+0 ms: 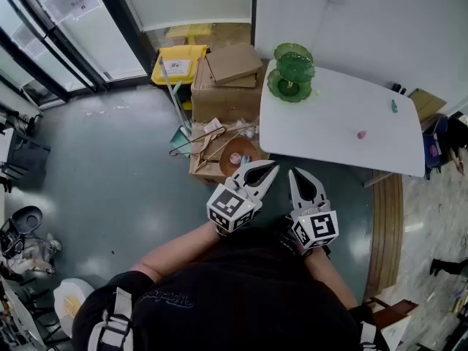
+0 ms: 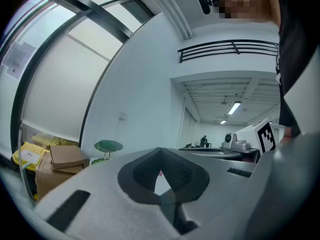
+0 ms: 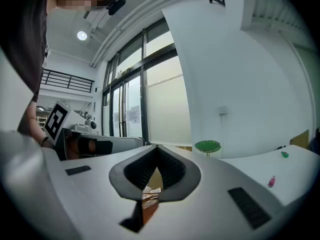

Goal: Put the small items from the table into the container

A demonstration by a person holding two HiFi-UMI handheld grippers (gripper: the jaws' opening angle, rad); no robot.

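Lying well beyond the right hand-held gripper (image 1: 296, 172): pink item (image 1: 361, 134).

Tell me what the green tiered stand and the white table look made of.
Green tiered stand: glossy, seemingly translucent green with ruffled rims, so glass or clear plastic; the look leaves open which.
Table: smooth, even white top with no grain and little shine, probably laminate or painted board.

Grn tiered stand (image 1: 292, 72), wht table (image 1: 329, 141), pink item (image 1: 361, 134), grn item (image 1: 393, 106).
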